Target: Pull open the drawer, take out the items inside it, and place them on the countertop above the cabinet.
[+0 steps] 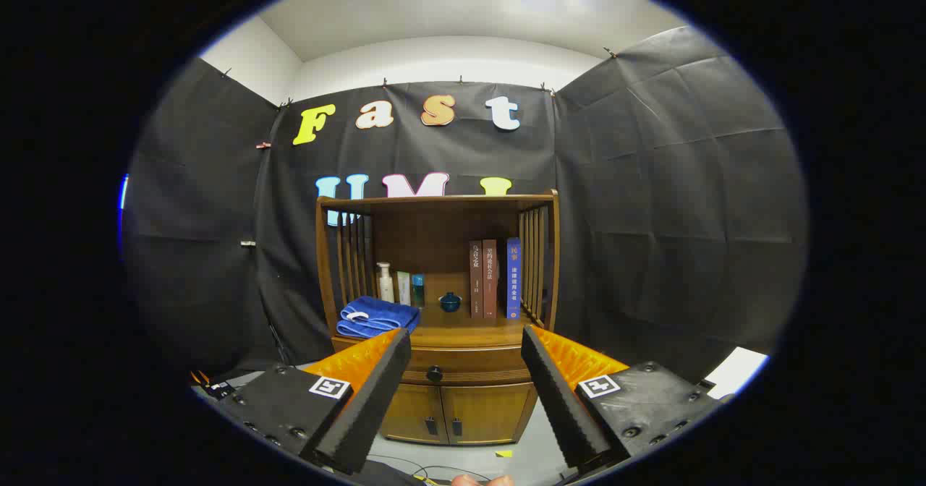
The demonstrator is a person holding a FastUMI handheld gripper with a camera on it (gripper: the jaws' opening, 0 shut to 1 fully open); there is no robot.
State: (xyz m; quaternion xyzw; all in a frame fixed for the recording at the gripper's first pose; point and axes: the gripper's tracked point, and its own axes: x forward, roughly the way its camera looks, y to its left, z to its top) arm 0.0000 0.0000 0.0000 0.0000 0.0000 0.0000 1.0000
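I see the gripper (466, 338) held in the air in front of a wooden cabinet (441, 370), some way from it. Its jaws stand wide apart and hold nothing. Between the two fingers I look straight at the drawer (463, 365), which sits just under the countertop (463, 335) and is closed. The drawer has one dark round knob (434, 374) in its middle, and this knob appears nearer to the left finger than to the right one. Below the drawer there are two small doors (456, 414), both shut.

On the countertop, inside the open shelf part of the cabinet, I see a folded blue towel (376, 316) at the left front. Behind it stand a white pump bottle (385, 282) and two smaller containers just beside it. A small dark blue lidded pot (450, 301) is near the middle. To the right of it three books (495, 278) stand upright, touching each other, two brown and one blue. What is inside the drawer I cannot tell.
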